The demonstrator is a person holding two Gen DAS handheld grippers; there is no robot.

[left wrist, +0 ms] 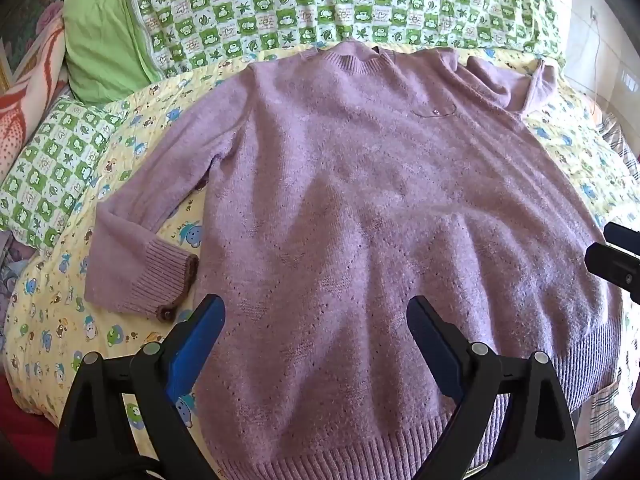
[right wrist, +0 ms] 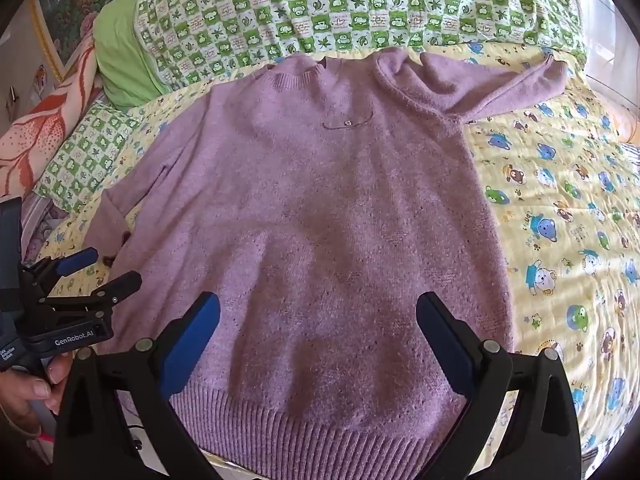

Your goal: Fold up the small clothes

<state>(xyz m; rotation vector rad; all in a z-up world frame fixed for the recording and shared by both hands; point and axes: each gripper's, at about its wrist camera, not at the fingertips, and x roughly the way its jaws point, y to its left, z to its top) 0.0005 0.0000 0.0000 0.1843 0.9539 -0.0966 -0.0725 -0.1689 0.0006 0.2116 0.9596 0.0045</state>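
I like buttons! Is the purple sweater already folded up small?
No, the sweater lies spread flat on the bed, its left sleeve out sideways.

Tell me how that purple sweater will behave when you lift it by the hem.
The purple sweater looks like soft fuzzy knit, so it will probably drape and sag. The ribbed hem may stretch. The fuzz likely clings to the yellow sheet rather than sliding.

My bed's yellow cartoon-bear sheet carries the spread lilac sweater. Green checked quilt along the far edge.
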